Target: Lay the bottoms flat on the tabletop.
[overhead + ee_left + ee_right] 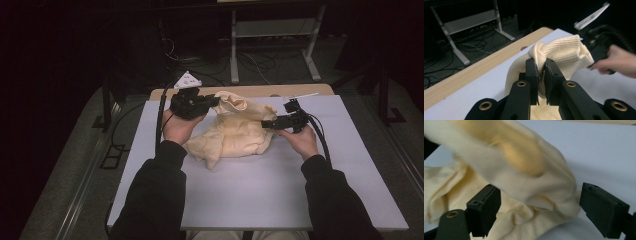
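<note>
Black right gripper (pixel 537 215) spread around cream knit garment (pixel 235 132) (ribbed hem between jaws); left gripper (pixel 541 71) pinches raised fold above white table (pixel 260 190).

Sleeves: dark, long, loose-fitting, bunched at the cuffs just behind both hands.
Left gripper (pixel 212 101): black body, with a pale grey three-cornered plate (pixel 187 80) on its far side, dotted with small holes.
Left gripper's jaws: two flat black blocks on angular black links; brass-coloured rings at the link pivots, small screw holes in the blocks.
Right gripper (pixel 266 124): black, boxy, with a thin pale strip above its far end.
Right gripper's jaws: chunky black blocks, one brass-ringed pivot.
Cables: thick, black, one trailing from each gripper towards the near edge.
</note>
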### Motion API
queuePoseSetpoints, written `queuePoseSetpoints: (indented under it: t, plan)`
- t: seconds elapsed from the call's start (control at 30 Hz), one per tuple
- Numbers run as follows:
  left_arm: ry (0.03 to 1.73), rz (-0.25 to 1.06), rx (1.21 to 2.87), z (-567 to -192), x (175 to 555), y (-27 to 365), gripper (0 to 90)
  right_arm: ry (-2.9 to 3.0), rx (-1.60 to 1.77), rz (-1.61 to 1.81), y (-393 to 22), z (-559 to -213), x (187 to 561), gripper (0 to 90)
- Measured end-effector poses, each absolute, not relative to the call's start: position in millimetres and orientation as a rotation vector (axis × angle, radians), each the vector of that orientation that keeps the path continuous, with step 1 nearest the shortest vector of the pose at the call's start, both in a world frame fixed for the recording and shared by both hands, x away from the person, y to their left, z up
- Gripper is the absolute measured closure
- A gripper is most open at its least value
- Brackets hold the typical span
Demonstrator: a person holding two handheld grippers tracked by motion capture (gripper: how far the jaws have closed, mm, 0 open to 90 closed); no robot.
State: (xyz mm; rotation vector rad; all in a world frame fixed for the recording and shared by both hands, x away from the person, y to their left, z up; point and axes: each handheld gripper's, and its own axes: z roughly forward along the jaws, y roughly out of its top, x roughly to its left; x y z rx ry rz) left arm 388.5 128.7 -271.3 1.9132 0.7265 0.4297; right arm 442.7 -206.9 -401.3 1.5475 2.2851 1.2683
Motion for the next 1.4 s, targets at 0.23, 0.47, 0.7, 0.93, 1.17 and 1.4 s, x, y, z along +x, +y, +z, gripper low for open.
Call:
queuePoseSetpoints:
  t: [0.23, 0.47, 0.7, 0.93, 1.17, 1.4]
  plan:
    - [0.703, 0.417, 1.887, -263, 382, 135, 81.3, 2.208, 1.638, 1.336, -204, -396, 460, 80.7]
    - [0.655, 0.323, 1.831, -261, 372, 135, 81.3, 2.138, 1.6, 1.354, -207, -368, 481, 82.0]
    - [0.586, 0.141, 1.856, -293, 355, 114, 81.3, 2.108, 1.574, 1.375, -224, -354, 490, 82.0]
    - [0.559, 0.002, 2.0, -349, 342, 83, 81.0, 2.147, 1.638, 1.327, -244, -391, 483, 81.9]
    - [0.52, -0.062, 2.078, -372, 336, 70, 75.7, 2.175, 1.609, 1.333, -254, -393, 475, 81.9]
    - [0.554, 0.016, 2.009, -362, 336, 83, 46.1, 2.181, 1.585, 1.341, -255, -393, 469, 81.8]
